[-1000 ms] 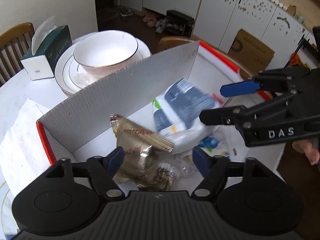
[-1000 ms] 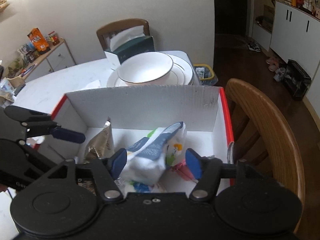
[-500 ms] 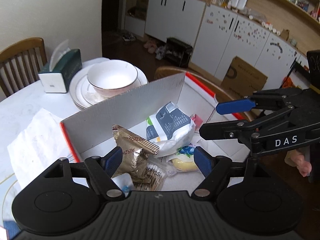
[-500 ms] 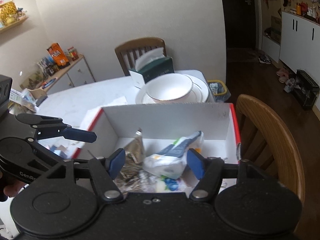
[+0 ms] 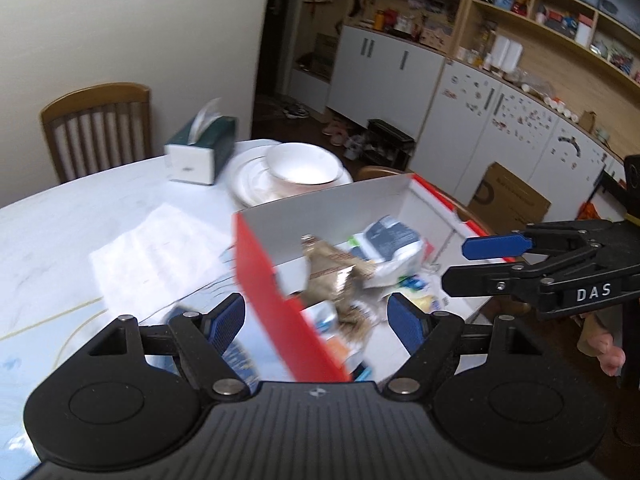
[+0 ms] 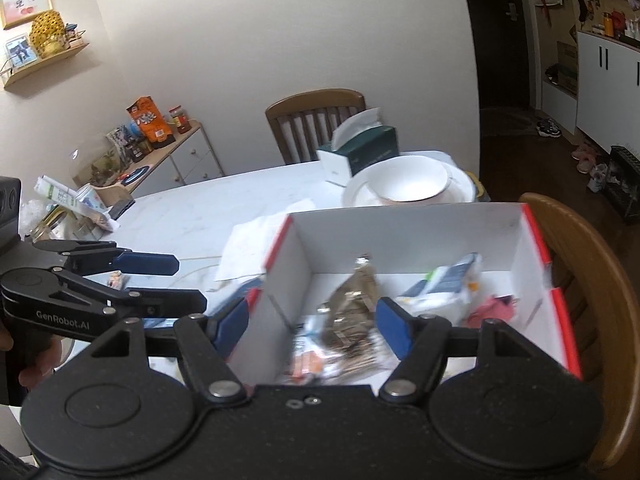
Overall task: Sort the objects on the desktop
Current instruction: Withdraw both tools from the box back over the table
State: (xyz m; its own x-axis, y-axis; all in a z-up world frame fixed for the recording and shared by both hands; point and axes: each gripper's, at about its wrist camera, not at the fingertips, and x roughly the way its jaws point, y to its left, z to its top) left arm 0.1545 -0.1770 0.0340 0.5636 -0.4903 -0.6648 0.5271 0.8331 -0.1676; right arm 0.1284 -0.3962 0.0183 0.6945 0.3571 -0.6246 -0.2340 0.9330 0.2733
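You are facing a plain cream wall [image 6: 280,32] with a wooden slat-back chair [image 6: 316,120] pushed against the white table [image 6: 208,208]. A second wooden chair [image 6: 580,264] curves at the table's right edge. Left, a low sideboard [image 6: 180,160] sits under a wall shelf [image 6: 44,60]. Across the dark wood floor [image 5: 296,120] stand white cabinets [image 5: 480,128] below open wooden shelving [image 5: 560,28], with what looks like a cardboard box [image 5: 508,196] leaning there.

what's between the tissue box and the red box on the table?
A stack of white plates with a white bowl on top sits between the tissue box and the red box; clearest in the right wrist view.
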